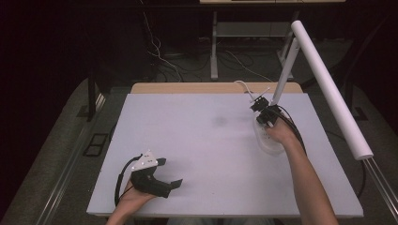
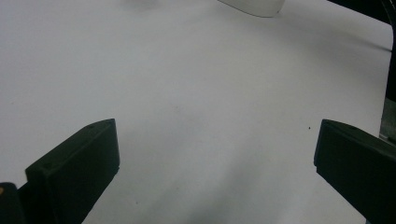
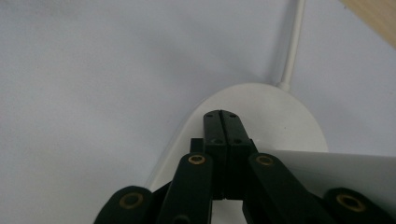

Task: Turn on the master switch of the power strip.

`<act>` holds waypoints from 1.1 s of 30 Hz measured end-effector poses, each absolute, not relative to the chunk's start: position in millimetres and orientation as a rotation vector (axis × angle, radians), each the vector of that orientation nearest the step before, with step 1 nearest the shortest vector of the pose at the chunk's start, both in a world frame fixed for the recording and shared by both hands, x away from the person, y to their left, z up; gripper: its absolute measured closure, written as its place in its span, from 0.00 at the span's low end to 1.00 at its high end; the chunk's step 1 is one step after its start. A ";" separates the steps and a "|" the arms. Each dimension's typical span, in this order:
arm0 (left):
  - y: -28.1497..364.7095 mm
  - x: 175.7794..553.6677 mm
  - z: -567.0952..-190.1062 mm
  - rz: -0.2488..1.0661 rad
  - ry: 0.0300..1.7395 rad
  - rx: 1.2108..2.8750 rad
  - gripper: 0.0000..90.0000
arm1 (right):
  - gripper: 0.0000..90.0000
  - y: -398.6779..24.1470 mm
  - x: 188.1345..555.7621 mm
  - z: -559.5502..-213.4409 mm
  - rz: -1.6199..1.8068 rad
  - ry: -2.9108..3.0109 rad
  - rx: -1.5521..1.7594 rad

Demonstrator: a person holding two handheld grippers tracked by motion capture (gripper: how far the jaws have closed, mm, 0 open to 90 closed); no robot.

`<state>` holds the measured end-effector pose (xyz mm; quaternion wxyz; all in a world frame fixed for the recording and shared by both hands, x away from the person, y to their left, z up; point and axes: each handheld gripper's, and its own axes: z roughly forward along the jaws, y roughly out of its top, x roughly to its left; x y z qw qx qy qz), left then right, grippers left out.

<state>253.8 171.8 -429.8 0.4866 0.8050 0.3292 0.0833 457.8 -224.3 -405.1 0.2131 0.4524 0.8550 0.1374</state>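
A: What's in hand here?

B: The right hand-held gripper (image 1: pixel 264 114) has its jaws pressed together, with nothing visibly between them, tip down over the lamp base (image 3: pixel 261 112) at the counter's (image 1: pixel 197 140) far right. It looks like it is pressing a switch there.

A: And the left?

B: The left hand-held gripper (image 1: pixel 170 174) rests near the front edge, jaws spread wide, holding nothing.

A: Next move?

B: Probably lift straight off without tipping the lamp arm (image 1: pixel 284 75) or catching the cord (image 3: pixel 293 46).

A: Any writing?

B: None I can read.
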 end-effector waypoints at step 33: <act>173.0 254.9 -429.9 0.202 0.807 1.958 0.00 | 0.99 -213.8 417.0 -365.2 0.580 2.357 1.180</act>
